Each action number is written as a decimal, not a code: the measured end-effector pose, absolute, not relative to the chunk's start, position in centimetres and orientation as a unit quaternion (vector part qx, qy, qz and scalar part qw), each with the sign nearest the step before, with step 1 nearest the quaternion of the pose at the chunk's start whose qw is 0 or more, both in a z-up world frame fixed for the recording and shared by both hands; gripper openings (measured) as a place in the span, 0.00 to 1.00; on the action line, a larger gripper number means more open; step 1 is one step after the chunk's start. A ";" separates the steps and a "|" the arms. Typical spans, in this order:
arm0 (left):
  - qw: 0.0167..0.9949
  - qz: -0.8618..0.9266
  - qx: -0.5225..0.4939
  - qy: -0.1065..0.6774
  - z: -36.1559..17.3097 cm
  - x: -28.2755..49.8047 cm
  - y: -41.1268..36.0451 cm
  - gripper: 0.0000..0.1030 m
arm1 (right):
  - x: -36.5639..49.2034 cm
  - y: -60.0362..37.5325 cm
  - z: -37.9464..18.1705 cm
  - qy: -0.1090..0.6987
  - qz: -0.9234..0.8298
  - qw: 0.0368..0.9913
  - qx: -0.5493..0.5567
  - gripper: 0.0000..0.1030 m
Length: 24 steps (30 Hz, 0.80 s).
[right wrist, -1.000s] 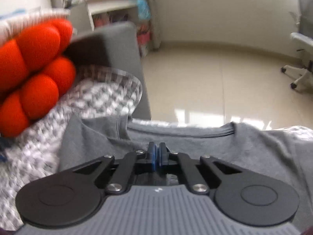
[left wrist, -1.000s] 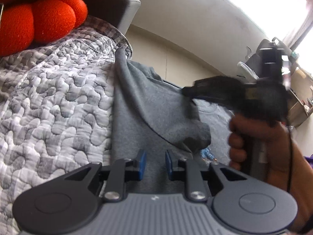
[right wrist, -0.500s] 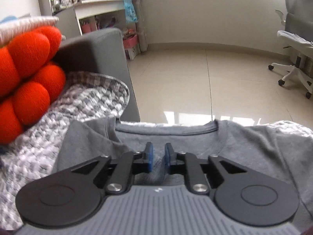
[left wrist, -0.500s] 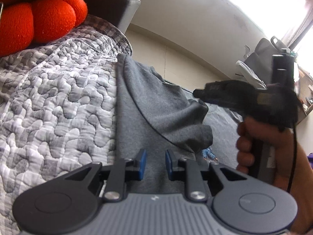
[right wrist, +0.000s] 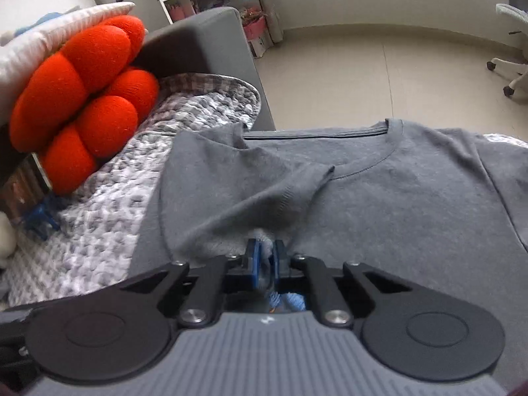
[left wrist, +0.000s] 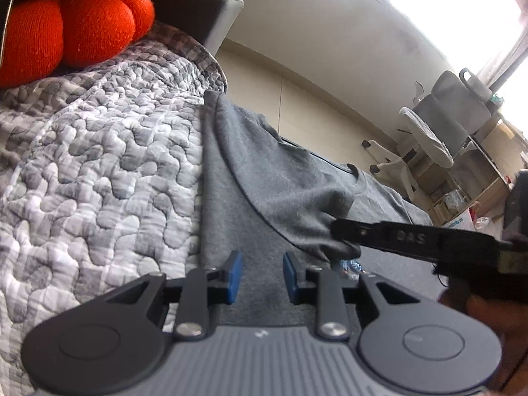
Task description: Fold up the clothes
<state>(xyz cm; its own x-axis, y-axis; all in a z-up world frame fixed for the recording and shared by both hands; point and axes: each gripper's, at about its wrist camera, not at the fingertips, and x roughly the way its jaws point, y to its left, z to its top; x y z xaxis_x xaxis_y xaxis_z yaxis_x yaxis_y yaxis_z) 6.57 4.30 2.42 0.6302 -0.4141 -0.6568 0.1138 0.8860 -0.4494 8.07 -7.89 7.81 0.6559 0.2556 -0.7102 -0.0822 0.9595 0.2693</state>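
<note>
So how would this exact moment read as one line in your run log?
task: fold clothes | left gripper: jaws opening, over grey T-shirt, nothing gripped | right gripper: jaws closing on folded-in sleeve | surface: quilted cover

Right gripper [right wrist: 265, 257] now lower and nearer in the left wrist view, down from the upper right, seen there side-on with its tip at the folded sleeve [left wrist: 290, 194] of the grey T-shirt [right wrist: 379, 204]. Fingers there closing, after pressing together a second ago and parting half a second ago, with the sleeve's edge and a bit of blue-and-white fabric between them. Sleeve flap stretched further across the chest toward the collar [right wrist: 363, 165]. Left gripper [left wrist: 260, 275] opening a little wider, nothing between its fingers.
</note>
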 end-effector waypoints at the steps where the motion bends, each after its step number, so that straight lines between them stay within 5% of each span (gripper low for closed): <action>1: 0.884 -0.150 -0.185 0.403 2.5 6.6 4.4 0.27 | 7.7 -7.8 8.2 0.402 0.094 0.905 0.104 0.09; 24: 0.878 -0.135 -0.183 0.420 2.9 6.8 4.7 0.32 | 5.6 -6.6 9.9 0.354 0.136 0.924 0.054 0.15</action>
